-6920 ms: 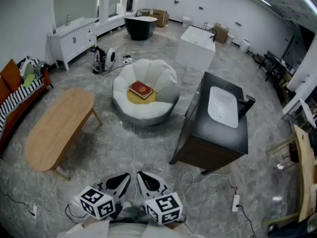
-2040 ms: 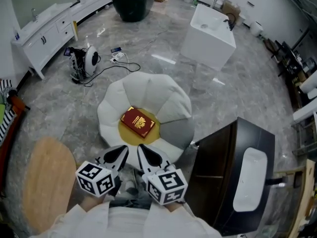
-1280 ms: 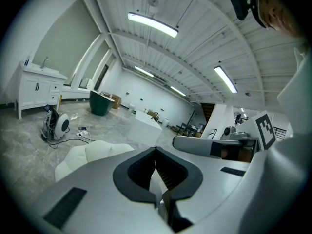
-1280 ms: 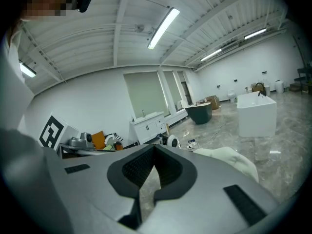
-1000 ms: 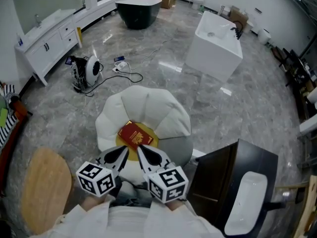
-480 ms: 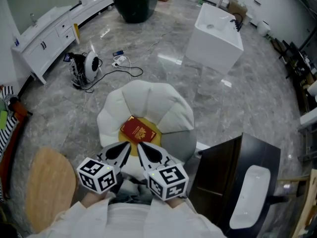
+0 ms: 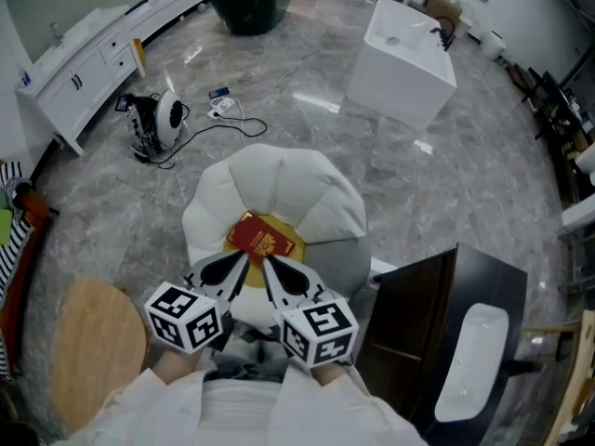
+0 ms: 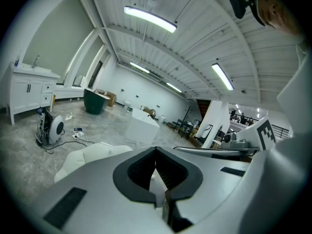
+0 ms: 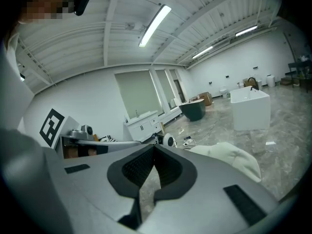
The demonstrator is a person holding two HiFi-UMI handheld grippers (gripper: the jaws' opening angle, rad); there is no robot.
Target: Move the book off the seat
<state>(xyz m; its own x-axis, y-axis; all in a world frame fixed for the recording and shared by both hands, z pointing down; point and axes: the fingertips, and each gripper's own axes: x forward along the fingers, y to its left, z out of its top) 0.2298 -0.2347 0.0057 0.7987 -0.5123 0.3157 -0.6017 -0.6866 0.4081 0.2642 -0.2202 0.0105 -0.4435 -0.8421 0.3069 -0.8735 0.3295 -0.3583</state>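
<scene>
The book [image 7: 261, 239] lies flat and askew on the yellow pad [image 7: 292, 245] at the middle of the round white seat [image 7: 279, 179], clear of the seat's raised back edge. It looks like a red hardback: stiff, fairly light and smooth-covered, so it should not sag when lifted by one side, though it may slip under a shallow pinch. It rests on soft padding, so the best hold is probably its near corner or long edge, with one jaw pressed down into the pad and slid under the cover.

The left gripper [image 7: 240, 260] and right gripper [image 7: 270, 263] are side by side over the seat's near edge. Both have their jaws fully closed on nothing. Their tips point at the book's near corner, and I cannot tell whether they touch it.
</scene>
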